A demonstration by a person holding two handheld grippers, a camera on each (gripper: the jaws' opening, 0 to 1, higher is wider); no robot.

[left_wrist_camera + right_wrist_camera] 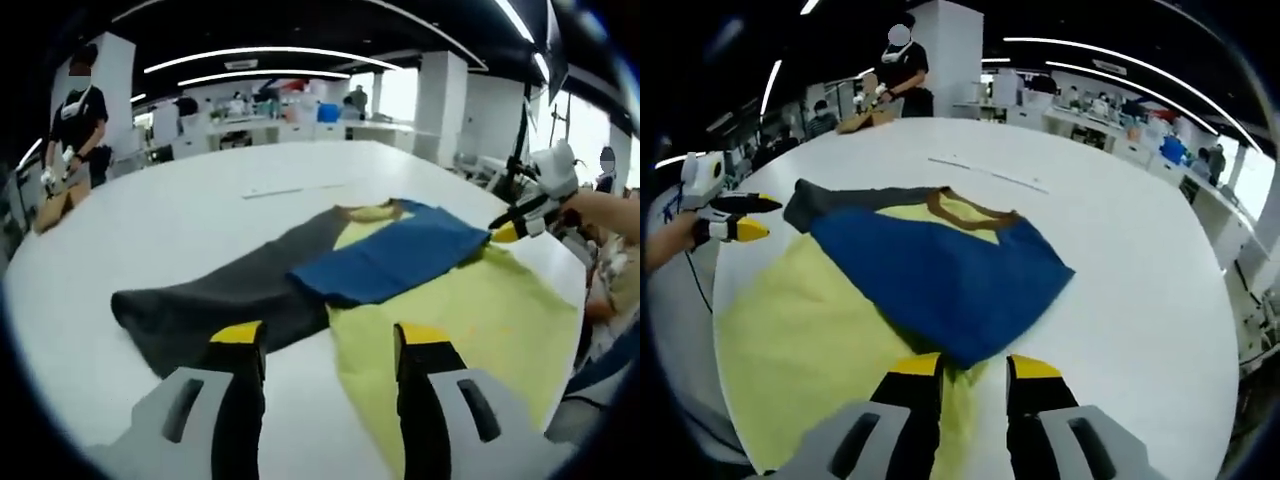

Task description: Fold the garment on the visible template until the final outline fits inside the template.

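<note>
The garment is blue [390, 260] with a dark grey sleeve [210, 300] and a brown collar [960, 205]. It lies on the yellow template [480, 320], with its blue part [940, 270] folded across the sheet [800, 320]. The grey sleeve [840, 200] reaches past the template onto the white table. My left gripper [330, 335] is open just short of the sleeve's end, and also shows as the left gripper [752, 216] in the right gripper view. My right gripper [975, 367] is open, with the near blue corner lying at its tips. The same right gripper [515, 228] sits by the blue edge.
The round white table [200, 200] carries a thin strip [990, 175] beyond the garment. A person [902, 60] stands at the far edge with brown material. Desks and pillars fill the room behind. A hand and sleeve [600, 210] reach in from the right.
</note>
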